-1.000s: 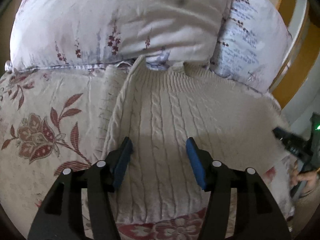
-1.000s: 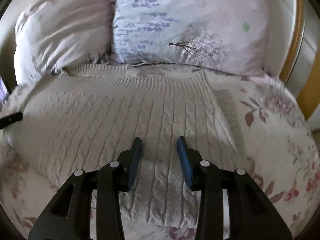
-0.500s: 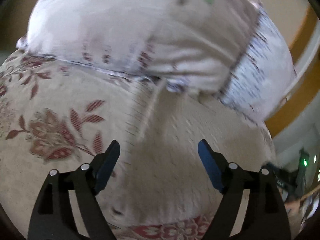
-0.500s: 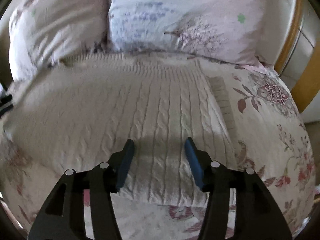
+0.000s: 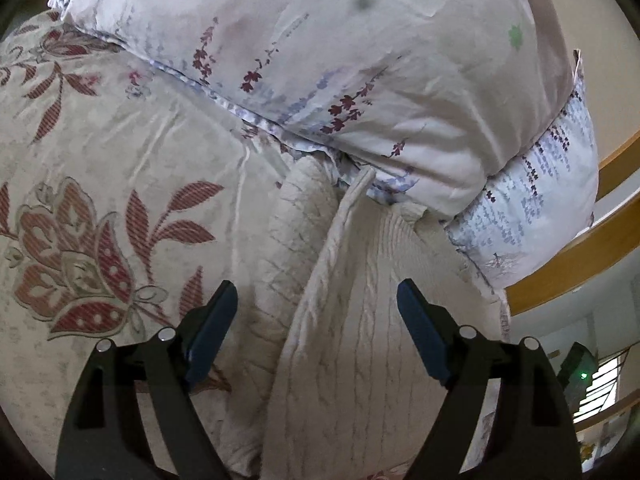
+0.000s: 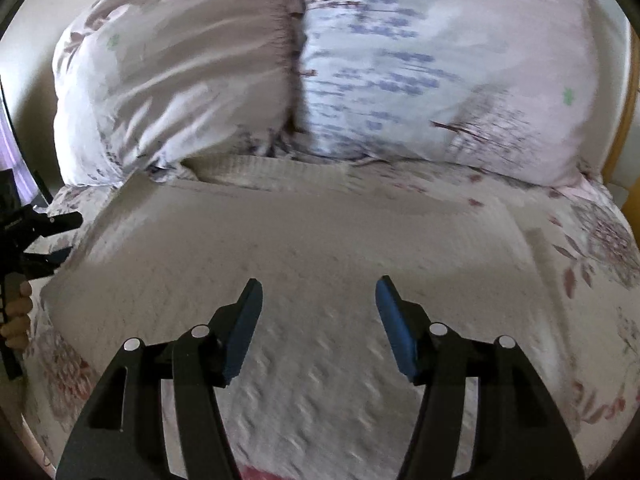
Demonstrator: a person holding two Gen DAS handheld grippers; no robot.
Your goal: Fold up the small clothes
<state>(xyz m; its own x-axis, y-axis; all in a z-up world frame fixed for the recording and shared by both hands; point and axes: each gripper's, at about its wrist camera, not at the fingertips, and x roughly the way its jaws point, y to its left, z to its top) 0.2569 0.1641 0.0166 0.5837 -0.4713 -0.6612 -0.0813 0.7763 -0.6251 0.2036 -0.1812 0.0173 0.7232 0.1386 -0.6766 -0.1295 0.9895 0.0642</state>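
No readable text, labels, brands or numbers in either view. The script-like rows on the pale blue printed pillowcase (image 5: 532, 216) can't be made out.

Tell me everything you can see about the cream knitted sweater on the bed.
The sweater is cream and looks like a thick cable knit with a ribbed band at its far edge. It lies spread flat on the floral bedspread, its far end against the two pillows. In the left wrist view one side is folded over, making a raised ridge along its length. Both the left gripper and the right gripper, whose jaws have just been opening, are open above it; neither holds it.
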